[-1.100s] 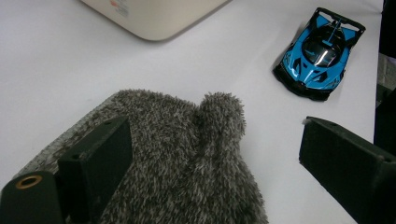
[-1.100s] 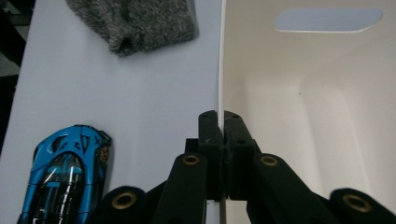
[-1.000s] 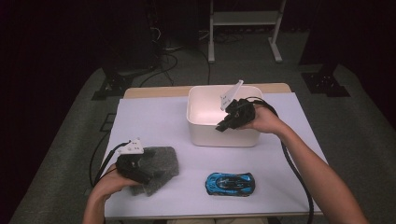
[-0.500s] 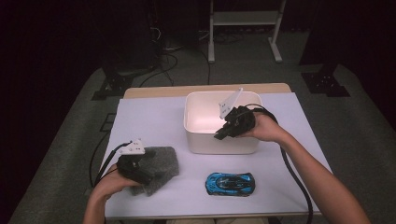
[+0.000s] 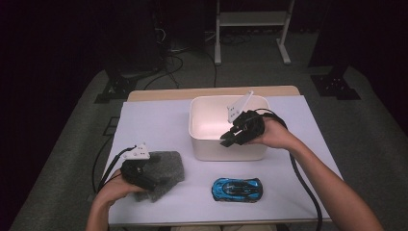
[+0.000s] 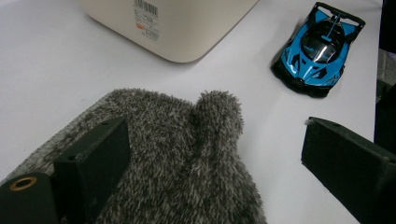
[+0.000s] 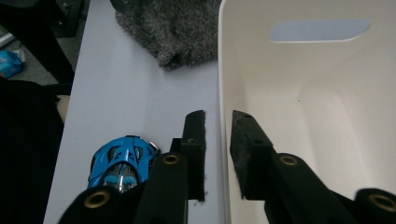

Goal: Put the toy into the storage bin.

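My right fingers (image 7: 217, 114) straddle the near wall of the white bin (image 7: 280, 93). They have just been easing apart, and in the right gripper view the rim stands in the narrow gap between them, no longer pinched. In the high view the bin (image 5: 202, 103) sits at the centre of the frame, on the counter (image 5: 154, 120).

I judge this step to be letting go cleanly. I should widen the gap a little more before I lift, then rise straight off the rim, so that neither pad drags the wall and tips or slides the bin.

My left fingers (image 6: 215, 126) are spread wide over the grey fuzzy mitten (image 6: 187, 163), at the lower left of the high view, and are not pinching it. When I close them I should come down low and take a thick fold. The pile is soft, and a shallow bite would slip.

The blue toy car (image 5: 237, 189) lies at lower centre, apart from both, so I must not sweep it.
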Available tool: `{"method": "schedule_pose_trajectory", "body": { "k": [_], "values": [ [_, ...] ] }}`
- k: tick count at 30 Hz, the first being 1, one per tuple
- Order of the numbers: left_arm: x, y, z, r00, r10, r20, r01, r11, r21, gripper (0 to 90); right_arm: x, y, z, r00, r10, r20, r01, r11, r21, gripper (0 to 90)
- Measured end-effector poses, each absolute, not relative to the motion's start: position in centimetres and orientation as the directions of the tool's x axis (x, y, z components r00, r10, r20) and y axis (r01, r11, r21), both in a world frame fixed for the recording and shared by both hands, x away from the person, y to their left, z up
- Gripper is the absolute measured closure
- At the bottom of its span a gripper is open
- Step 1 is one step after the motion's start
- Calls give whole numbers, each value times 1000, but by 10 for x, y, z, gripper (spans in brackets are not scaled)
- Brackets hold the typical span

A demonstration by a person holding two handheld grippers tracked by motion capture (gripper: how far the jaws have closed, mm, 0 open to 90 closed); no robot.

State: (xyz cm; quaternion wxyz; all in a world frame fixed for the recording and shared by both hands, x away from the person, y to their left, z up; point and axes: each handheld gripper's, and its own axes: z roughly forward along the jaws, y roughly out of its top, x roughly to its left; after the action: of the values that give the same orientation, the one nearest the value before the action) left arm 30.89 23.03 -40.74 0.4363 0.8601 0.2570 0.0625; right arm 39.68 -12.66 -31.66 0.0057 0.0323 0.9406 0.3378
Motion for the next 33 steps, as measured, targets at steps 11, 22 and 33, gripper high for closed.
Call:
{"method": "schedule_pose_trajectory", "body": {
  "k": [11,22,33],
  "values": [
    [308,228,-407,863,493,-113,385,-496,779,77,375,-143,-298,-994,108,-13,69,712,698,434],
    [308,227,-408,863,495,-103,381,-504,775,77,339,-160,-301,-995,103,-11,62,679,731,269],
    [307,228,-409,862,497,-100,382,-508,772,77,315,-167,-334,-994,105,15,84,684,724,189]
  ]
}}
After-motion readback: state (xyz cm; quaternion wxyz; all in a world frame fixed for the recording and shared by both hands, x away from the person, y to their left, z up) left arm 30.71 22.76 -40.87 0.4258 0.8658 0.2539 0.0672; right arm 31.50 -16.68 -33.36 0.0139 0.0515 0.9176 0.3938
